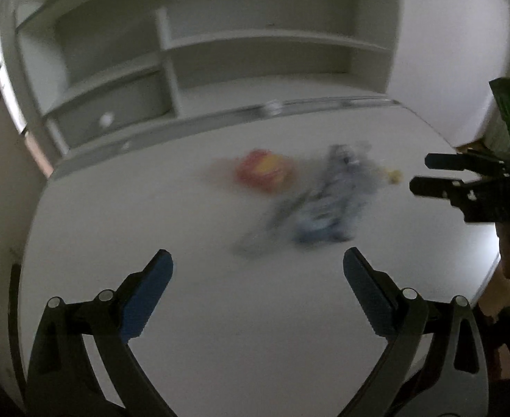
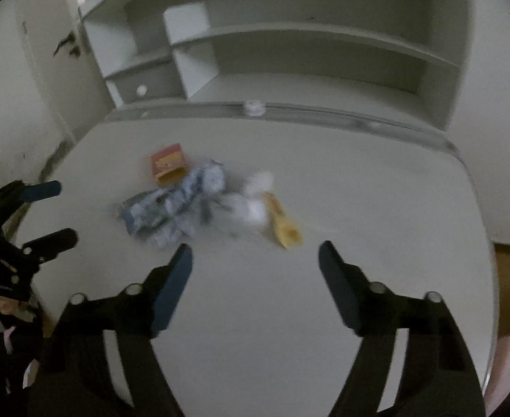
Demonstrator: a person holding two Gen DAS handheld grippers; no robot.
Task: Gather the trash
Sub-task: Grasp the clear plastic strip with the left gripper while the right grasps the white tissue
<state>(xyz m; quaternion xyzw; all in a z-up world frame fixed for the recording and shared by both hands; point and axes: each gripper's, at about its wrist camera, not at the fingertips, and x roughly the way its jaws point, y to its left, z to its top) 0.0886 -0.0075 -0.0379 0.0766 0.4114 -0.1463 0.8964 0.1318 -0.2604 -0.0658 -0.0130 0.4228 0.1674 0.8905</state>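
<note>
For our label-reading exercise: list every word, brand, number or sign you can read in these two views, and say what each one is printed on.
No text can be read in either view.
Red and yellow box: print on its face, too blurred to read.
Blue and white wrapper: dark markings, smeared by motion blur.
Yellow scrap: no lettering visible.
Right gripper: a green light, no text.

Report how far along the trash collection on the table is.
Done: nothing visibly collected; no bin is in view.
In hand: nothing. The left gripper and right gripper are both open and empty, above the table short of the pile.
Left: all of it, namely the red and yellow box, the crumpled blue-grey wrapper, the white wad and the yellow scrap.
</note>
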